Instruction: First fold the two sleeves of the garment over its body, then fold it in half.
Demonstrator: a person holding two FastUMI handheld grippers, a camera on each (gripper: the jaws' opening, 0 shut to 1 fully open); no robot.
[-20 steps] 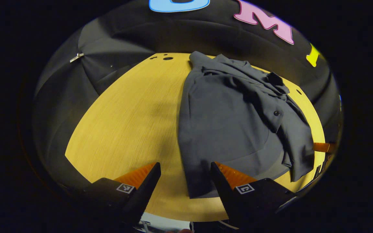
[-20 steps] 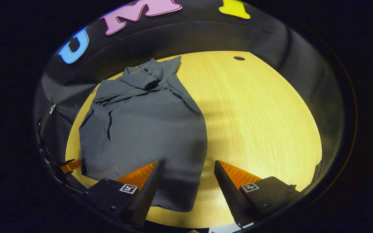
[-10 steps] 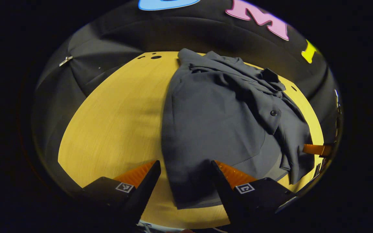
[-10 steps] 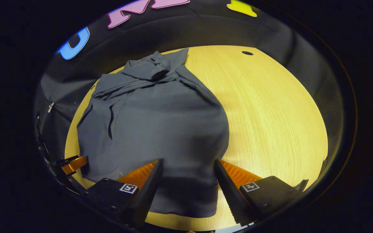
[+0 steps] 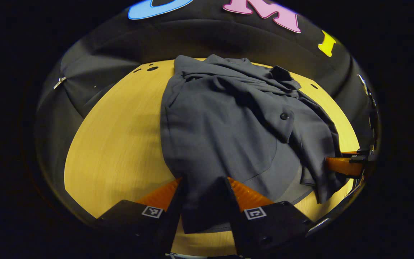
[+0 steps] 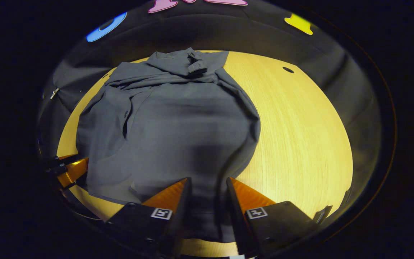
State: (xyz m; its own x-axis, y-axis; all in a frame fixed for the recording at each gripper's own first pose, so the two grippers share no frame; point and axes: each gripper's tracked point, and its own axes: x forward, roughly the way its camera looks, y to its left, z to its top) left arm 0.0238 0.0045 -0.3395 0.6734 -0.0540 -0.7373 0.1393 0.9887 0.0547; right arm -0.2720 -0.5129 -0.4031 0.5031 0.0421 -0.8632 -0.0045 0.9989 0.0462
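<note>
Sleeves (image 5: 293, 118) are already lying over the garment (image 6: 178, 122) on the surface (image 6: 300, 144), and both hand-held grippers, left (image 5: 203, 201) and right (image 6: 207, 201), are pinching its near hem, beginning the half fold.

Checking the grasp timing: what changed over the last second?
Both grippers moved in on the garment's near hem; left gripper and right gripper narrowed their jaws around the fabric. Sleeves remain folded over the body; the table is unchanged.

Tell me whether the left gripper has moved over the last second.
Yes. In the left gripper view, the left gripper has advanced toward the table's far edge, sliding across so its jaws, narrower now, straddle the grey shirt's hem.
</note>
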